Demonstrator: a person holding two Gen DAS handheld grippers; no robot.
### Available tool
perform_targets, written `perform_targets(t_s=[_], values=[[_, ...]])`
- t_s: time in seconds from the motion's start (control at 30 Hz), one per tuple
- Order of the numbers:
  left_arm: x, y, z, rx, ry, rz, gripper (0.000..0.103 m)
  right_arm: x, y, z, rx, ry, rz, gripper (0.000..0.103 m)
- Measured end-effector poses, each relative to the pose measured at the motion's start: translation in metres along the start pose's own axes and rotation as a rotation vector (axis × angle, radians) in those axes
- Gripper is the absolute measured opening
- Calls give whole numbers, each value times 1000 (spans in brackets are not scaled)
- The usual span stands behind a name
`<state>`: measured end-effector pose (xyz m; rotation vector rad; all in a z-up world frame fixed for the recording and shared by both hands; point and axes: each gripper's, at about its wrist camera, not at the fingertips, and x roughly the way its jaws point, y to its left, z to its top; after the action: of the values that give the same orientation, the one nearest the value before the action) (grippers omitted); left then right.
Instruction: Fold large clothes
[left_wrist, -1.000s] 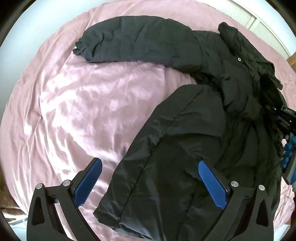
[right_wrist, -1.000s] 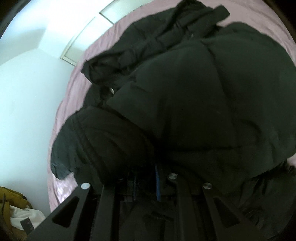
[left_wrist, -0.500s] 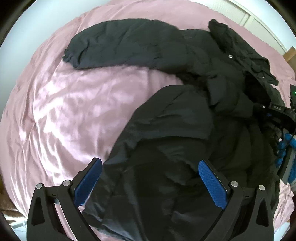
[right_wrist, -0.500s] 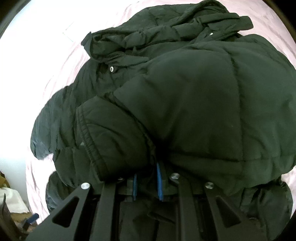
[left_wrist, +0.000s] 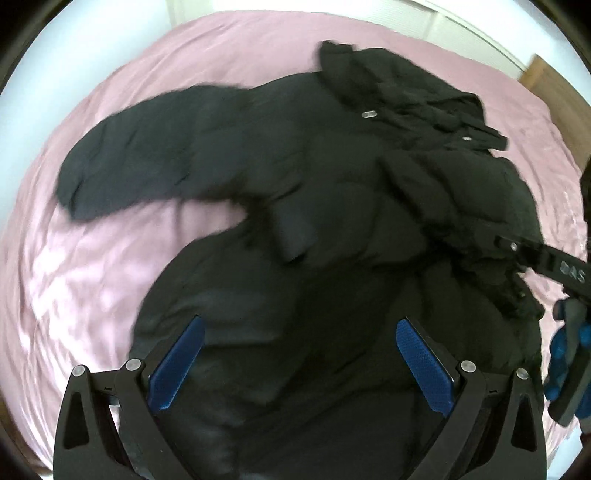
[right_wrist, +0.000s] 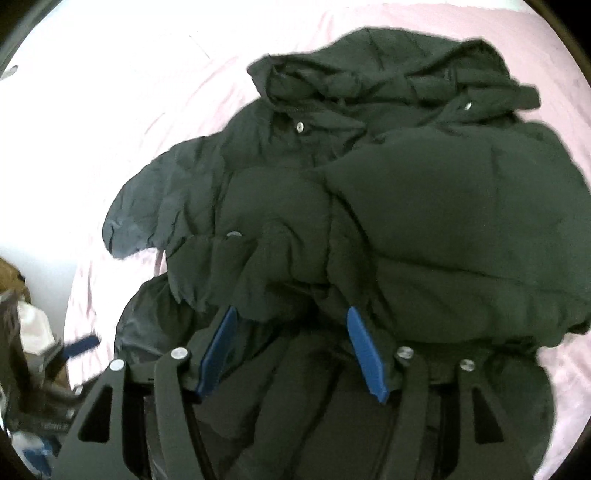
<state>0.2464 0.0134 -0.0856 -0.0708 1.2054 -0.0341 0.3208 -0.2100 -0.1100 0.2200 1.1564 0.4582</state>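
Observation:
A large black puffer jacket (left_wrist: 332, 206) lies bunched on a pink bed sheet (left_wrist: 92, 258). One sleeve (left_wrist: 147, 158) stretches out to the left; the hood (left_wrist: 406, 96) is at the top. My left gripper (left_wrist: 295, 332) is open and empty above the jacket's lower part. The right gripper's arm (left_wrist: 535, 258) shows at the right edge of the left wrist view. In the right wrist view the jacket (right_wrist: 406, 206) fills the middle, one side folded over. My right gripper (right_wrist: 291, 314) is open, its blue pads (right_wrist: 364, 347) on either side of a fold of jacket fabric.
The sheet (right_wrist: 147, 110) covers the whole bed. A white wall and a wooden piece (left_wrist: 554, 92) lie beyond the bed's far right. Clutter of bags and cloth (right_wrist: 26, 332) sits on the floor at the left of the right wrist view.
My right gripper, shut on jacket fabric before, has opened. The jacket's side has been brought over onto its body. The left gripper has moved over the jacket, still open.

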Motion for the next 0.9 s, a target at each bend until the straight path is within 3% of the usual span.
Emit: perform_targets(t_s=[0.23, 0.47, 0.53, 0.8, 0.9], values=[[25, -84, 61, 119, -80, -73, 102, -58, -60, 22, 29, -130, -120, 62], [67, -152, 127, 150, -119, -139, 102, -60, -120, 48, 46, -156, -240, 62], [85, -162, 137, 152, -115, -128, 102, -52, -132, 50, 54, -147, -245, 62], [164, -159, 116, 148, -4, -89, 102, 0, -178, 40, 81, -68, -245, 63], [175, -163, 110, 182, -6, -62, 102, 23, -188, 33, 65, -29, -236, 64]])
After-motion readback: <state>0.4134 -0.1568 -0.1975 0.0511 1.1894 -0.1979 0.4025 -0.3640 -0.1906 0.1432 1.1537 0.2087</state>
